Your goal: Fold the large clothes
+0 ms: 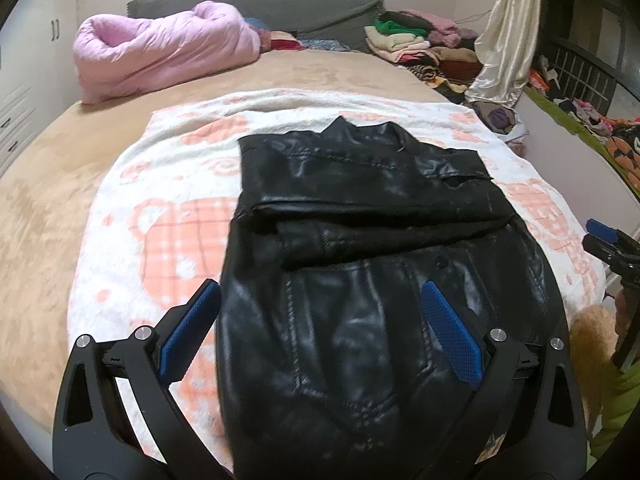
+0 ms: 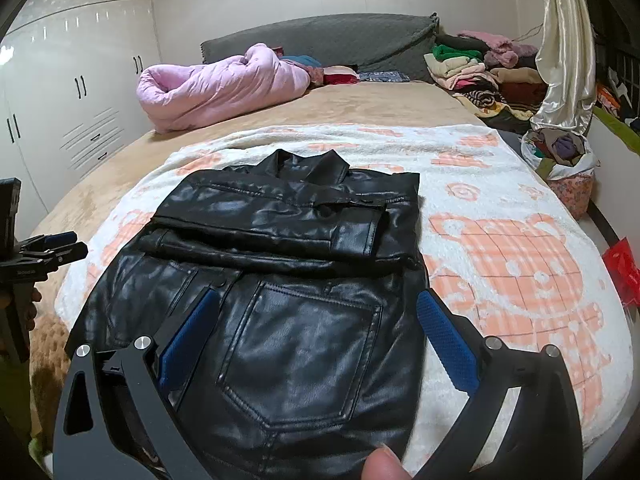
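Leather jacket (image 1: 360,240) lay half-folded, its near hem cut off at 6 o'clock; left gripper (image 1: 320,320) and right gripper (image 2: 320,332) jaws gaped wide, empty.

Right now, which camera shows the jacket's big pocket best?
The right wrist view: the stitched pocket on the black jacket is sharp and whole there. The left wrist view shows only blurry seams.
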`<state>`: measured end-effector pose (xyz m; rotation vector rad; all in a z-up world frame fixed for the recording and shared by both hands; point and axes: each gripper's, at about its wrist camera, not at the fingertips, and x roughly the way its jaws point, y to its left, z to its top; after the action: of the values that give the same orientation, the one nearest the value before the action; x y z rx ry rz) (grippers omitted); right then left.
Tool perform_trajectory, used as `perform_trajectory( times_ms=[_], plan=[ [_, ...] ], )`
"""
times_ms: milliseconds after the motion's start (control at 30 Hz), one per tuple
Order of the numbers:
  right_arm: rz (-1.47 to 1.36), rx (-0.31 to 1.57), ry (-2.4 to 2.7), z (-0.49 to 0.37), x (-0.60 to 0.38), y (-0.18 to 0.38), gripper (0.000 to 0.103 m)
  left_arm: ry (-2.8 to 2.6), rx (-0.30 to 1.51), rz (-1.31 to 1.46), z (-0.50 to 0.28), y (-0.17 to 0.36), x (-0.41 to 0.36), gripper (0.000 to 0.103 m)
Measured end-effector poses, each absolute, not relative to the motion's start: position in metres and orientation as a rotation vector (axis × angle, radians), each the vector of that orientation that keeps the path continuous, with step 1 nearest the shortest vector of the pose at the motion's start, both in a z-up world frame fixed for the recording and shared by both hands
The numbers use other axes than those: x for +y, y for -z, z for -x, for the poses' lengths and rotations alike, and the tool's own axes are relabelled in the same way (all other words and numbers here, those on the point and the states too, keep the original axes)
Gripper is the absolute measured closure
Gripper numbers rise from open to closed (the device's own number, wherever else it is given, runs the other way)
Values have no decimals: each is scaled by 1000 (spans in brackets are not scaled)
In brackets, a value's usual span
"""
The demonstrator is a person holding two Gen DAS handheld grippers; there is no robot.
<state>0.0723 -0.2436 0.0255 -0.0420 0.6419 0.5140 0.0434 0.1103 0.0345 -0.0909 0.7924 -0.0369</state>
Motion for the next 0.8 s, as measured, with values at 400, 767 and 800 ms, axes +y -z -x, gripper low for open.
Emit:
perform_trajectory(
  times_ms=[400,767,800],
  plan=[
    [70,670,-527,-51,-256,-16,5,-25,844,130,-18,-15,136,10],
    [90,734,-520,-41,-268,9,4,-8,904,159,-2,8,148,10],
    [90,739,-520,-41,-269,10,4,-10,911,165,0,11,150,10]
  ],
)
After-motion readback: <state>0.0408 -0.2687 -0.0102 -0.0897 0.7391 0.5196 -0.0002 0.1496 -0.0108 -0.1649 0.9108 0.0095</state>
